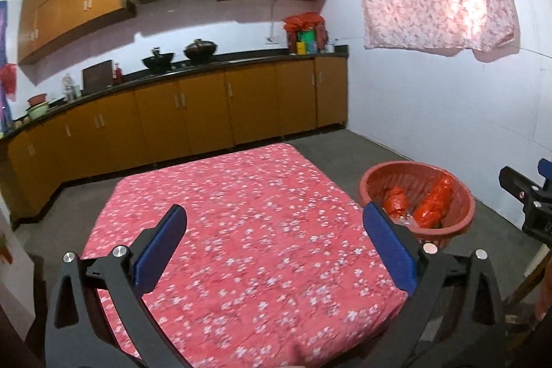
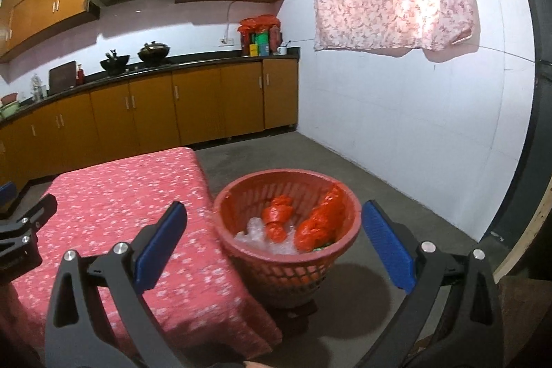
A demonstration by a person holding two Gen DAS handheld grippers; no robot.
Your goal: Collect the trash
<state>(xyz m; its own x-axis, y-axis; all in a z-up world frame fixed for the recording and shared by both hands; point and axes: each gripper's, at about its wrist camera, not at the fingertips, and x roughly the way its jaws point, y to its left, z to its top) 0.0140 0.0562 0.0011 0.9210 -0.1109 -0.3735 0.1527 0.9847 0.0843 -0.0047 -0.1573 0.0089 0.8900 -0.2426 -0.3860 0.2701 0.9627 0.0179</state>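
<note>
Red plastic forms the slatted basket [image 2: 286, 230] standing on the grey concrete floor [image 2: 396, 195] just beside the corner of a low table [image 1: 241, 230] draped in a pink flowered cloth. Inside the basket lie two crumpled red plastic bags [image 2: 319, 223] on top of clear crinkled wrappers [image 2: 255, 230]. The left gripper [image 1: 274, 250] hangs over the cloth with its blue pads spread wide and nothing between them; the right gripper [image 2: 274, 247] is likewise wide apart and empty, pointing toward the basket. Orange-brown cabinets [image 1: 207, 106] line the far wall
</note>
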